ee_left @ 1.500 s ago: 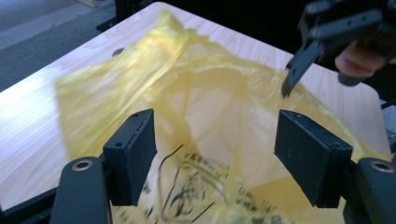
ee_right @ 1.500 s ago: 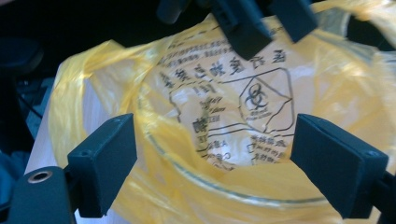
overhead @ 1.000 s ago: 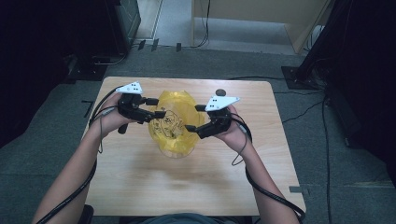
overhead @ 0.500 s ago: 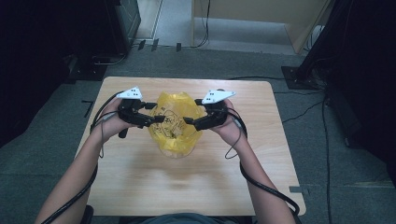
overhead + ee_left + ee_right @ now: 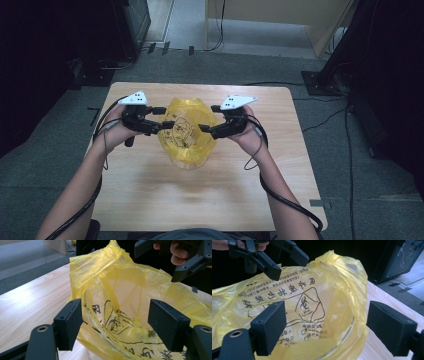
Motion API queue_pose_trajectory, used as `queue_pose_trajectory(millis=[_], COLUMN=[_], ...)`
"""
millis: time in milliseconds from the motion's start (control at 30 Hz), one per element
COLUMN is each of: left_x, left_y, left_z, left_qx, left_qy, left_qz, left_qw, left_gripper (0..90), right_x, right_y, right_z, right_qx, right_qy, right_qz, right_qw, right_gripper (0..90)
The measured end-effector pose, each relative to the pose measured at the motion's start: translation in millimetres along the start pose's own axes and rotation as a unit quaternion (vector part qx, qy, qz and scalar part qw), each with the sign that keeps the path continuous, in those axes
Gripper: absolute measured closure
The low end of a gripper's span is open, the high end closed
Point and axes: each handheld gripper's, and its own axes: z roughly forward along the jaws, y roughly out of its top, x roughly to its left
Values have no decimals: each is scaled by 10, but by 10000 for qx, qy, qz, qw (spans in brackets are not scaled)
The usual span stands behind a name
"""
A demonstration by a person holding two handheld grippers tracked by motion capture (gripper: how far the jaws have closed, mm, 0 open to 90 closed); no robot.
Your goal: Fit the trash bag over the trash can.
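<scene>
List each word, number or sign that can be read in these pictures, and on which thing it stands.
Biohazard sign inside a black diamond outline: on the thin yellow plastic bag.
Rows of black characters above and below that sign on the bag: seen mirrored through the film, too blurred to read.
No other text can be read.

A thin yellow plastic bag (image 5: 186,134) with black biohazard print stands open-mouthed and crumpled mid-table.

Light wooden table (image 5: 150,200), grey carpet floor (image 5: 50,170) (cables trailing), dark surroundings
</scene>
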Motion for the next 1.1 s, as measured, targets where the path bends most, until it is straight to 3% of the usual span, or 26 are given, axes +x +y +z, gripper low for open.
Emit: queue_pose_trajectory(millis=[400, 1100], left_x=[8, 68], left_y=[-37, -152], left_z=[-79, -254], left_qx=[-8, -43], left_qy=[7, 89], left_qz=[-41, -166], left_qw=[10000, 9998], left_gripper=[272, 272], right_x=[-11, -83], right_y=[-55, -188], right_z=[-89, -288], right_qx=[173, 233], right_qy=[40, -35], right_qz=[21, 101], right_qw=[9998, 9997], right_gripper=[164, 164])
